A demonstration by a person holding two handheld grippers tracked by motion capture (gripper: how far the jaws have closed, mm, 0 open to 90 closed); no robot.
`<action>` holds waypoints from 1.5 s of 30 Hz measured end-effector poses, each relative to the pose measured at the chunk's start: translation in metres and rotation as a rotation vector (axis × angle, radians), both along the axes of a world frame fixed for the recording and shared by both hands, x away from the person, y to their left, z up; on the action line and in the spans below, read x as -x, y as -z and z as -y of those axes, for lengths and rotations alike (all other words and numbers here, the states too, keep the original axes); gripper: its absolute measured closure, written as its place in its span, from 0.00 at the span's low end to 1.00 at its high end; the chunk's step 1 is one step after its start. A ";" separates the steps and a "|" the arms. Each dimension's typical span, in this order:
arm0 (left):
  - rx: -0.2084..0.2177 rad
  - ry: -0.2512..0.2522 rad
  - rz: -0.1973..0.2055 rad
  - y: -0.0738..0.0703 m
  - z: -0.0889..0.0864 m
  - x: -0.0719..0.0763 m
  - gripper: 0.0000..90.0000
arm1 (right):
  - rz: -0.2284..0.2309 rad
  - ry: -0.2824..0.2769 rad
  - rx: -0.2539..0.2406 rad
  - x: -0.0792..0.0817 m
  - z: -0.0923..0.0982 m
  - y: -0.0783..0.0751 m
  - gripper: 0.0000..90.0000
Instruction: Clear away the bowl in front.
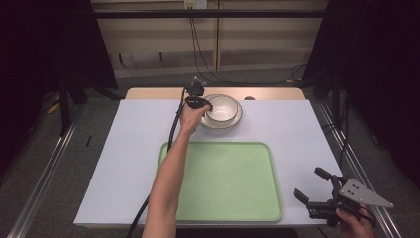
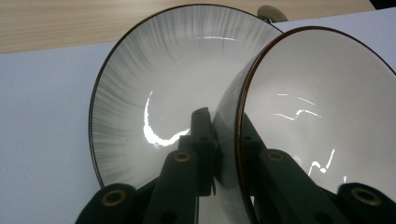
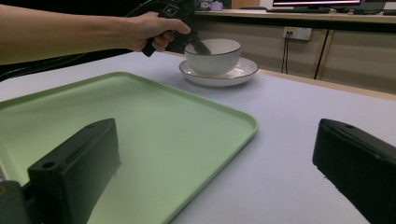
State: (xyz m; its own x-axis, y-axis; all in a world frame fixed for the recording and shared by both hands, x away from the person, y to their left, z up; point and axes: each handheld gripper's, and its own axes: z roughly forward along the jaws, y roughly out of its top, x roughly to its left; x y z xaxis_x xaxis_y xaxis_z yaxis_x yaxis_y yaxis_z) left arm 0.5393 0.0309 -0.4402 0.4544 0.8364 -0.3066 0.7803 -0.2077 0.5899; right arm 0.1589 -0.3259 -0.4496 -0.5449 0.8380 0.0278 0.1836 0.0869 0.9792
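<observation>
A white bowl (image 1: 223, 107) with a dark rim sits on a matching white plate (image 1: 237, 119) at the far middle of the table. My left gripper (image 1: 207, 105) reaches across to it and is shut on the bowl's near-left rim. In the left gripper view the bowl's wall (image 2: 229, 140) is pinched between the jaws, one inside and one outside, with the plate (image 2: 140, 93) behind. In the right gripper view the bowl (image 3: 213, 56) and plate (image 3: 243, 72) stand far off. My right gripper (image 1: 317, 188) rests open at the table's front right corner, with nothing between its jaws.
A large light-green tray (image 1: 223, 178) lies empty at the front middle of the white table cover (image 1: 287, 129). The tray (image 3: 140, 121) runs close to my right gripper's left side. A wooden table edge (image 1: 148, 93) shows at the back.
</observation>
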 end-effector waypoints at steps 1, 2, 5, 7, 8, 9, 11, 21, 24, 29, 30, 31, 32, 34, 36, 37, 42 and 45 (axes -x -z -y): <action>0.000 0.000 0.000 0.000 0.000 0.000 0.92 | 0.001 0.002 -0.002 0.000 0.000 0.000 0.00; -0.008 -0.007 0.004 -0.002 -0.001 0.001 0.92 | 0.000 -0.001 0.000 0.000 0.000 0.000 0.00; -0.008 -0.013 0.007 -0.005 -0.002 0.001 0.92 | 0.002 0.006 0.001 0.000 0.000 0.000 0.00; 0.006 -0.018 0.009 -0.007 -0.004 0.001 0.92 | -0.007 0.005 -0.006 0.001 -0.001 0.000 0.00; 0.009 -0.018 0.014 -0.009 -0.005 0.002 0.92 | -0.004 0.000 -0.003 0.001 0.000 0.000 0.00; 0.009 -0.014 0.018 -0.010 -0.006 0.002 0.92 | -0.004 0.000 -0.003 0.001 -0.001 0.000 0.00; 0.015 -0.019 0.018 -0.012 -0.007 0.002 0.92 | -0.002 0.008 -0.006 0.001 -0.001 0.000 0.00; 0.029 -0.008 0.034 -0.025 -0.018 0.008 0.92 | 0.001 0.007 -0.006 0.001 0.000 0.000 0.00; 0.045 -0.009 0.041 -0.032 -0.022 0.011 0.92 | 0.000 0.009 -0.010 0.001 0.000 -0.001 0.00; 0.049 0.016 0.035 -0.036 -0.026 0.014 0.92 | 0.002 0.003 -0.006 0.001 0.000 -0.001 0.00; 0.037 0.024 0.039 -0.038 -0.029 0.017 0.91 | 0.007 0.008 -0.007 0.001 0.000 -0.001 0.00; 0.042 0.022 0.037 -0.039 -0.029 0.019 0.92 | 0.006 0.008 -0.007 0.001 0.000 -0.001 0.00; 0.044 0.032 0.035 -0.040 -0.030 0.019 0.92 | 0.003 0.003 -0.006 0.001 0.000 -0.001 0.00; 0.047 0.034 0.044 -0.044 -0.031 0.023 0.92 | 0.005 0.007 -0.005 0.001 0.000 -0.001 0.00; 0.043 0.047 0.050 -0.048 -0.032 0.025 0.91 | 0.007 0.010 -0.005 0.001 -0.001 -0.001 0.00; 0.043 0.047 0.050 -0.048 -0.032 0.025 0.92 | 0.007 0.009 -0.005 0.001 -0.001 -0.001 0.00; 0.046 0.065 0.063 -0.054 -0.035 0.035 0.92 | 0.009 0.010 -0.007 0.001 -0.001 -0.001 0.00; 0.041 0.088 0.063 -0.056 -0.035 0.038 0.91 | 0.009 0.006 -0.008 0.001 -0.001 -0.001 0.00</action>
